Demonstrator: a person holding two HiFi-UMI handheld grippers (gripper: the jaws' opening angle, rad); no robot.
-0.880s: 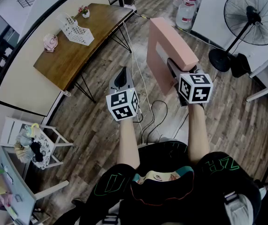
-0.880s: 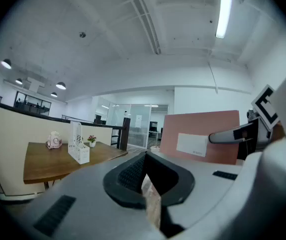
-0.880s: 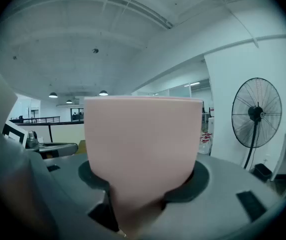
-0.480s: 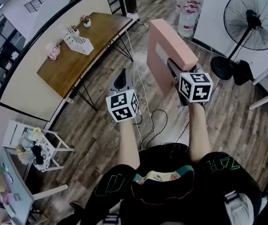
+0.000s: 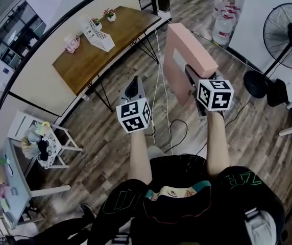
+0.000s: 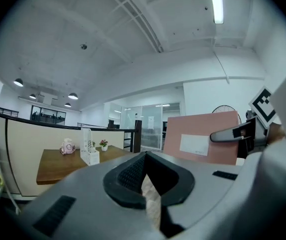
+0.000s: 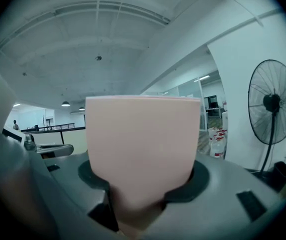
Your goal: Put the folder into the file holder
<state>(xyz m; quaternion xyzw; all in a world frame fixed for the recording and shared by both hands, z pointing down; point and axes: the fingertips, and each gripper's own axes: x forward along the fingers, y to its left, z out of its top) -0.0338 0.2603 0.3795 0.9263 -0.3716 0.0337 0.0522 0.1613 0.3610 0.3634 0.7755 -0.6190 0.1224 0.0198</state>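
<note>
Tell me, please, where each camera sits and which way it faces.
Head view: on the person's head, looking steeply down at the floor; shows both forearms, lap, left tongs, and right tongs gripping the pink folder.
Left gripper view: rides the left tongs, facing the table and file holder; its own empty jaws show.
Right gripper view: rides the right tongs, facing the folder clamped in its jaws.
Shared: head and left gripper views both show folder, table, file holder.
</note>
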